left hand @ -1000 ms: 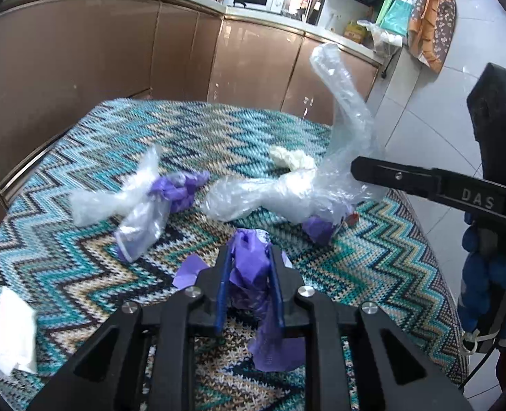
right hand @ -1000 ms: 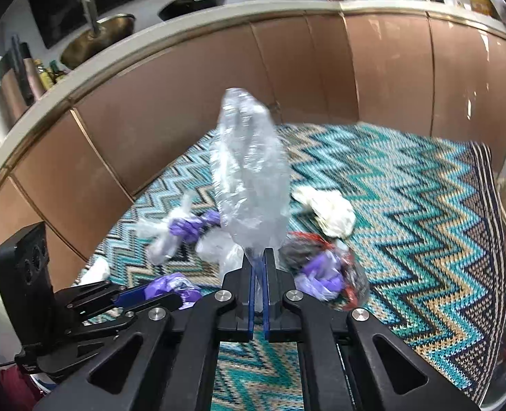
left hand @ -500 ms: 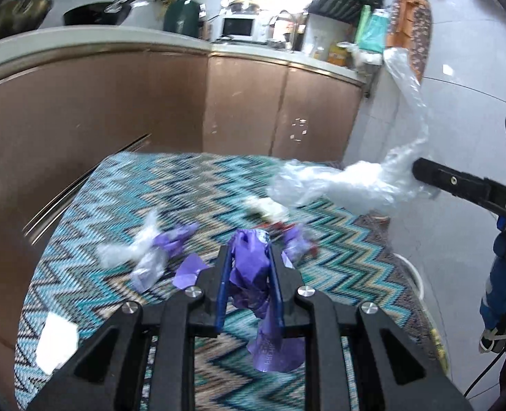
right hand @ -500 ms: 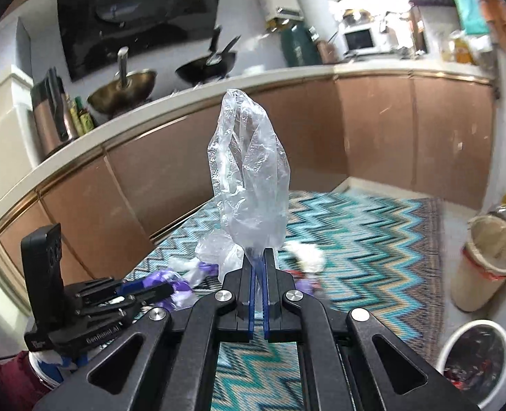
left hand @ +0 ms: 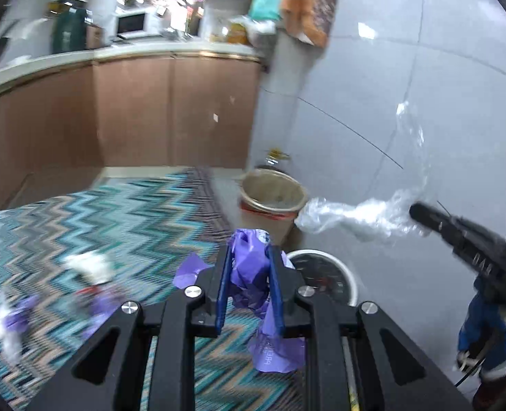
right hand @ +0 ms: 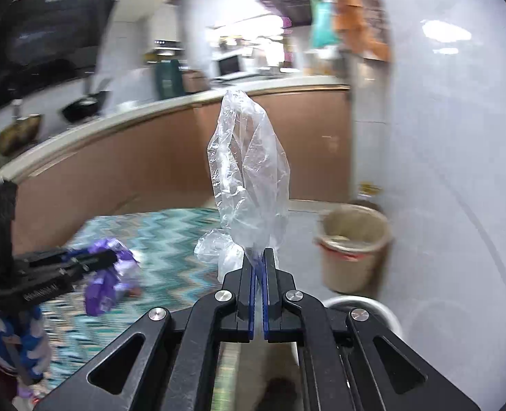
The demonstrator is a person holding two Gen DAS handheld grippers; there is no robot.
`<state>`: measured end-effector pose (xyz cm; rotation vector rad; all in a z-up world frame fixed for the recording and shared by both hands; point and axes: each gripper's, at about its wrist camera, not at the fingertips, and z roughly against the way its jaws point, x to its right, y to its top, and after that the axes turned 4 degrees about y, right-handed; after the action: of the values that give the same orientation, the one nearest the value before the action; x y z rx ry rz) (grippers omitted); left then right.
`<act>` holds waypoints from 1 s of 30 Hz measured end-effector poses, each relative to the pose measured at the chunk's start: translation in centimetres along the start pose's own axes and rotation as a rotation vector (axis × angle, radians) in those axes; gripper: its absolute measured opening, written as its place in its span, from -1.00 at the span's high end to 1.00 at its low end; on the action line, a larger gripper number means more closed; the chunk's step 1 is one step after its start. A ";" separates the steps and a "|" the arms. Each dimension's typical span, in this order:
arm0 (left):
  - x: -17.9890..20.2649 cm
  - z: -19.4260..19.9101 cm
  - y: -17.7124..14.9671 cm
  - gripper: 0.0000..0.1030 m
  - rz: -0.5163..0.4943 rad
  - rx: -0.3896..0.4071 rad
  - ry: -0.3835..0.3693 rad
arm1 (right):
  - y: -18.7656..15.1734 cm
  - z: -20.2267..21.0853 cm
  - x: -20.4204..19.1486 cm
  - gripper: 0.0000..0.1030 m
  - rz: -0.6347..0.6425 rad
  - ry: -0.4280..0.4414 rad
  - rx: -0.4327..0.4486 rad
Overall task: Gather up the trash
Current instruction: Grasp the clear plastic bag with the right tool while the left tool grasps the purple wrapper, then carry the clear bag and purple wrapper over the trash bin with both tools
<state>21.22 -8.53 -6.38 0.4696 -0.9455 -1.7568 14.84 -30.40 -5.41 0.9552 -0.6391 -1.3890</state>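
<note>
The left gripper [left hand: 248, 267] has its fingers closed on a crumpled purple bag [left hand: 253, 274], held above the near right part of the zigzag-patterned worktop [left hand: 116, 212]. The right gripper [right hand: 259, 267] has its fingers clamped on a clear plastic bag [right hand: 249, 178] — raised, standing upright. On the floor to the right: a beige bin [right hand: 354, 246] and, nearer, a white-rimmed bin [left hand: 325, 274].

You've lifted both grippers off the zigzag cloth [left hand: 122, 212] and swung right: the tan bin [left hand: 272, 202] and white bin [left hand: 325, 274] now face you.
</note>
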 end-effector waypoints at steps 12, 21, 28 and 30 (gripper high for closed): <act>10.5 -17.7 1.9 0.56 -0.057 -0.208 -0.058 | -4.8 -7.1 10.7 0.94 -0.137 -0.185 -0.145; 12.4 -25.4 1.2 0.38 -0.018 -0.309 -0.085 | -7.2 -12.6 13.9 0.91 -0.181 -0.224 -0.221; 12.9 -27.6 0.6 0.22 -0.013 -0.330 -0.092 | -9.1 -14.2 15.1 0.45 -0.196 -0.240 -0.251; 12.8 -27.5 0.6 0.22 -0.007 -0.326 -0.093 | -9.3 -14.1 15.2 0.43 -0.197 -0.245 -0.251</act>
<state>35.83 -30.60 -21.16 0.1818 -0.7019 -1.9082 23.71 -42.07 -22.80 0.6670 -0.5451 -1.7347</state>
